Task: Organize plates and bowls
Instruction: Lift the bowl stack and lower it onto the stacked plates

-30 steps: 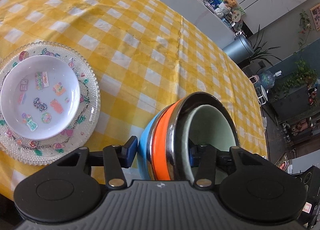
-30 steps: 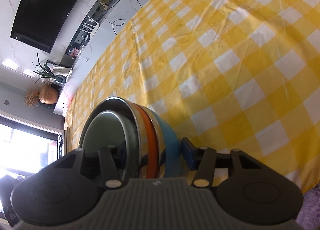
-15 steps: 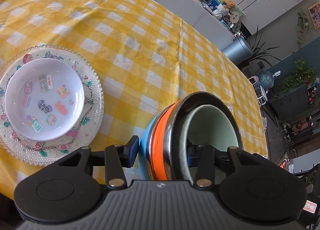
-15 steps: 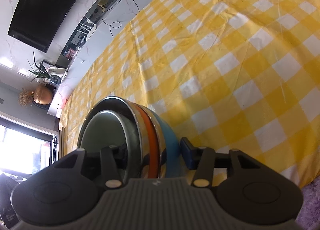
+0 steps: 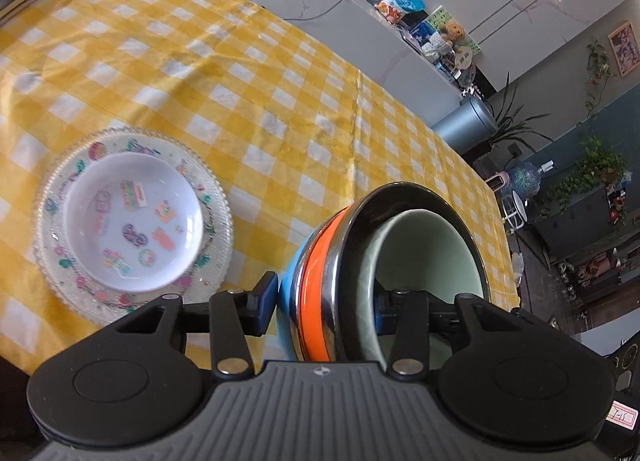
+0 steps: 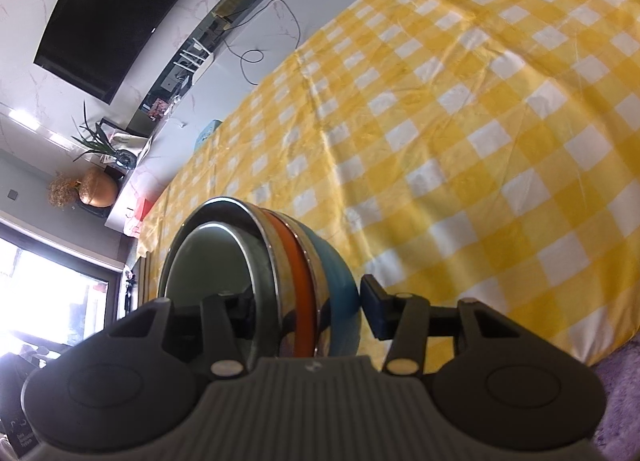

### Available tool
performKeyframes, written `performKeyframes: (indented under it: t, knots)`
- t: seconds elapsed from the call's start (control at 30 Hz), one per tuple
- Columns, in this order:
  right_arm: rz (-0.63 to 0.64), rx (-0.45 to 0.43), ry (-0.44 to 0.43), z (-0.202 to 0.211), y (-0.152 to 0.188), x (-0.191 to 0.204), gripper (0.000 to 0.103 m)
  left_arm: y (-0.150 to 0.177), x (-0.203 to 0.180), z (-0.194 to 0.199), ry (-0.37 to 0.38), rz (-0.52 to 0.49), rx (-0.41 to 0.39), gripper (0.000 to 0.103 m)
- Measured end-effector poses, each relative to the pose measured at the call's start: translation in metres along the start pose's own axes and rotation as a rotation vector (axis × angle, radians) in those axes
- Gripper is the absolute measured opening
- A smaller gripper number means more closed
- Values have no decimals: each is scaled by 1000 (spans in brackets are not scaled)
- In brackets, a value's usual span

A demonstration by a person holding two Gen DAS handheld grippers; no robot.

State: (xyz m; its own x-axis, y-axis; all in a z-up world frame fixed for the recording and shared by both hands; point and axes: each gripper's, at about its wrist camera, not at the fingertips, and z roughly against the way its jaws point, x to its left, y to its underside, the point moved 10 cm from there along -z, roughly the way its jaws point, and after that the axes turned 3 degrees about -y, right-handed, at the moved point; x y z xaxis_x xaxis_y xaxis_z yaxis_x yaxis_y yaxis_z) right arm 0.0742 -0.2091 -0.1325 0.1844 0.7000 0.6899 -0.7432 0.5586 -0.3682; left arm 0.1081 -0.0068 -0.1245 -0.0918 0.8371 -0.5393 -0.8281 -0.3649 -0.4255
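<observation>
Bowls nested in one stack (image 5: 320,293) hung above the yellow checked tablecloth (image 5: 280,101), near its front edge. My left gripper (image 5: 324,301) and right gripper (image 6: 304,301) each pinched the stack's rims from opposite sides. I judged level, matched hands mattered most, steering toward the stacked plates (image 5: 132,217) without tilting.

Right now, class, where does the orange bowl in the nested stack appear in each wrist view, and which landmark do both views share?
Left wrist view: the orange bowl is low, just right of centre, an orange band between the blue bowl and the steel bowl.
Right wrist view: the orange bowl is low, left of centre.
Shared landmark: the yellow checked tablecloth.
</observation>
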Motion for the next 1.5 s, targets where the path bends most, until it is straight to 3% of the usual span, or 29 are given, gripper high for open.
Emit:
performKeyframes:
  t: [0.4, 0.67, 1.07, 1.5]
  knots:
    - [103, 51, -77, -20, 24, 82, 49, -39, 53, 57, -48, 92, -95, 49]
    - [127, 104, -96, -50, 44, 114, 49, -56, 88, 64, -85, 154, -115, 49]
    - [114, 175, -77, -95, 50, 115, 49, -65, 121, 39, -135, 196, -70, 49]
    - [87, 209, -62, -112, 53, 106, 49, -65, 128, 25, -161, 190, -49, 49]
